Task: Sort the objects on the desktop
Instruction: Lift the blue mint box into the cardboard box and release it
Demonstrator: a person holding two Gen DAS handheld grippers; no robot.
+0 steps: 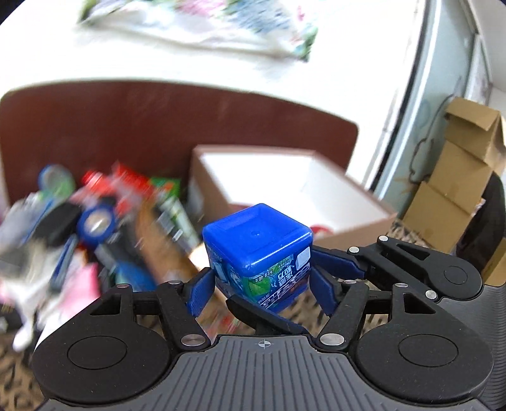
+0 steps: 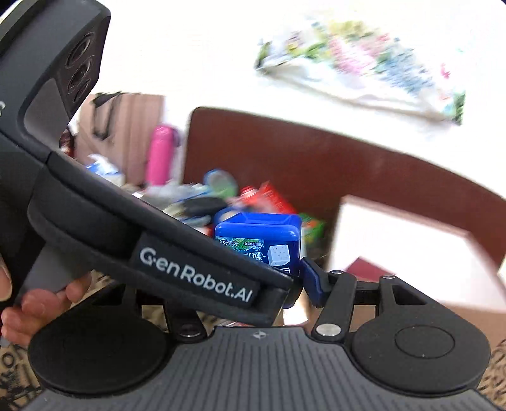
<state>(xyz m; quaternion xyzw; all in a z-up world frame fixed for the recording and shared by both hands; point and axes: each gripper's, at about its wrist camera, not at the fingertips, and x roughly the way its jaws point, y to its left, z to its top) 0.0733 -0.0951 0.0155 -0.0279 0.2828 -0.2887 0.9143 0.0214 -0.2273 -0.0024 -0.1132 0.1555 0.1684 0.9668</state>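
A blue cube-shaped gum box (image 1: 257, 240) with a green and blue label hangs above the cluttered surface. My left gripper (image 1: 262, 291) is shut on it, its blue fingers (image 1: 200, 292) pressing the box's left and right sides. My right gripper (image 1: 278, 281) reaches in from the right and is shut on the same box, one finger behind it and one in front. In the right wrist view the blue box (image 2: 262, 230) sits against my right gripper's (image 2: 262, 278) right finger (image 2: 311, 281). The left gripper's black body (image 2: 196, 278) crosses in front and hides the other finger.
An open cardboard box with a white inside (image 1: 284, 183) stands just behind the blue box. A blurred pile of packets, tape rolls and tubes (image 1: 95, 221) lies to the left. A brown mat (image 1: 158, 120), a floral bag (image 1: 205, 28), stacked cartons (image 1: 458, 177) and a pink bottle (image 2: 161, 155) lie around. A hand (image 2: 31, 306) grips the left handle.
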